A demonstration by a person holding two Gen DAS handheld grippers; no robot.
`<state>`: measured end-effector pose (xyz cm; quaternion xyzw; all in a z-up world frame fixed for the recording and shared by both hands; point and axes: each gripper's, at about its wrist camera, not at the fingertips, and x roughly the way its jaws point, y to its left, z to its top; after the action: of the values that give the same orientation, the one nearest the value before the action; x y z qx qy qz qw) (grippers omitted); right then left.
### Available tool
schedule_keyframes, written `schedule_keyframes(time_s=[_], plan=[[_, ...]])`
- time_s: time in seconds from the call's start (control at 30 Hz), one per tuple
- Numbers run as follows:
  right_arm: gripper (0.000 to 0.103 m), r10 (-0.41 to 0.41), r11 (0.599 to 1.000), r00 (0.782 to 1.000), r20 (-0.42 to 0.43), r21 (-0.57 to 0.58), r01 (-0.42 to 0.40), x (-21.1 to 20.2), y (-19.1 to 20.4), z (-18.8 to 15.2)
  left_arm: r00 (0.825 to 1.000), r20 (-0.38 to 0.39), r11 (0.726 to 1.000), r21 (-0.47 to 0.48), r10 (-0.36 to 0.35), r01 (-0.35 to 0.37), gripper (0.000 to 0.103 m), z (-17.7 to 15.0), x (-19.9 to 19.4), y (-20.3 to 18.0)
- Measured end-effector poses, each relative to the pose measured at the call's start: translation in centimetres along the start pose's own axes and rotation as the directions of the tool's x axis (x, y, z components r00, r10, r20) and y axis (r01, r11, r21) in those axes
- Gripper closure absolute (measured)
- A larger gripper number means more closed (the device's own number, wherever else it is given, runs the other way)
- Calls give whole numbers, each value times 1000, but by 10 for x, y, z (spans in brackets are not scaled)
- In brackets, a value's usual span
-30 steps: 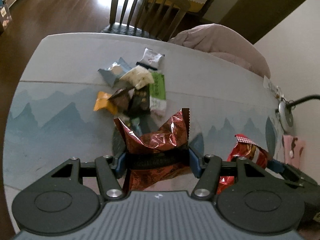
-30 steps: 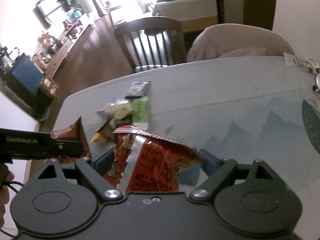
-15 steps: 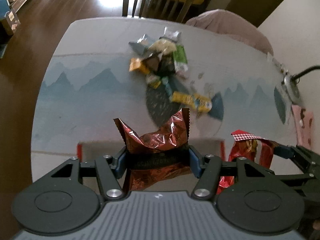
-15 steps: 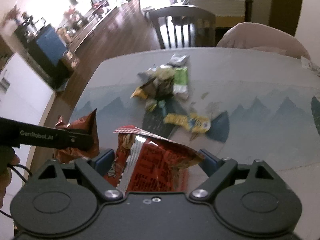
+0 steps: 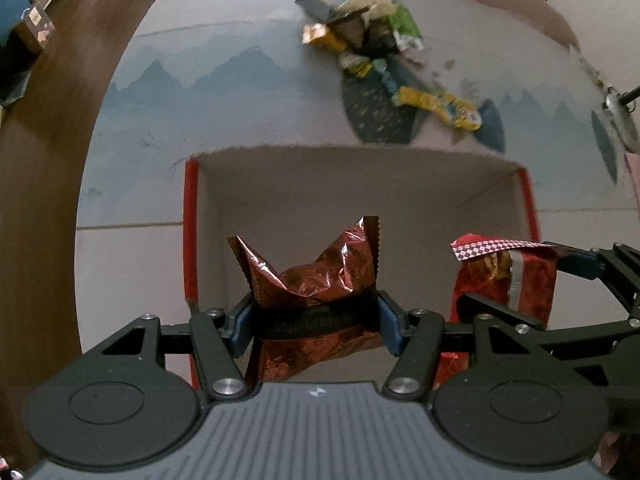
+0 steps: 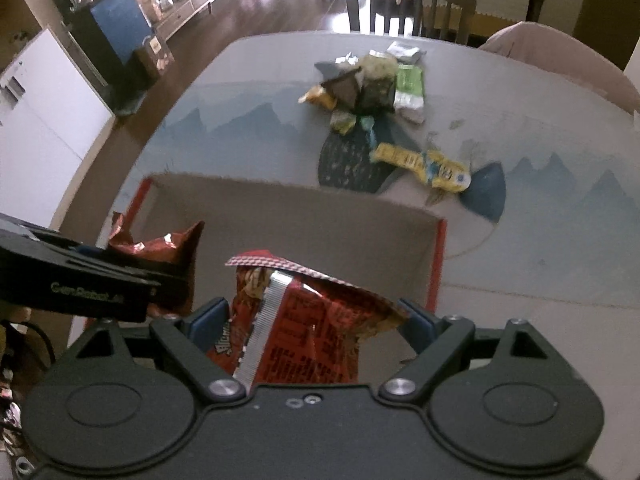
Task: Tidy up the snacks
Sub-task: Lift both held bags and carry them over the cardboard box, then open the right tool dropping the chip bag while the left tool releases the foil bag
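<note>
The desk [image 6: 248, 128] has a rounded far edge and a pale top printed with blue-grey mountain shapes. Past that edge stands a dark wooden spindle-back chair [image 6: 404, 4], and at the far right corner a chair draped in a pinkish cover [image 6: 560, 64]. The floor [image 6: 248, 12] is dark glossy wood, catching bright daylight. A low sideboard [image 6: 192, 0] lines the left wall, with a white cabinet [image 6: 44, 104] nearer.

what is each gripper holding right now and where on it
Left gripper clamps the dark red foil packet across its middle; right gripper clamps the red snack bag across its body.
</note>
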<state>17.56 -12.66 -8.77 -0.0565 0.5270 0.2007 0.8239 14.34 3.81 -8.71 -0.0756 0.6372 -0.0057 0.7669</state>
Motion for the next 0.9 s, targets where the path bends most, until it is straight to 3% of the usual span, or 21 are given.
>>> schedule_keyframes(time_s=[0.47, 0.63, 0.9], plan=[[13, -37, 993, 997, -72, -115, 28, 50, 16, -34, 996, -80, 998, 38, 46, -43, 42, -21, 52, -3], [21, -45, 990, 994, -100, -137, 31, 58, 18, -41, 994, -65, 993, 88, 85, -79, 42, -25, 55, -12], [18, -30, 991, 994, -108, -134, 16, 56, 13, -44, 995, -79, 995, 90, 52, -45, 41, -27, 58, -13]])
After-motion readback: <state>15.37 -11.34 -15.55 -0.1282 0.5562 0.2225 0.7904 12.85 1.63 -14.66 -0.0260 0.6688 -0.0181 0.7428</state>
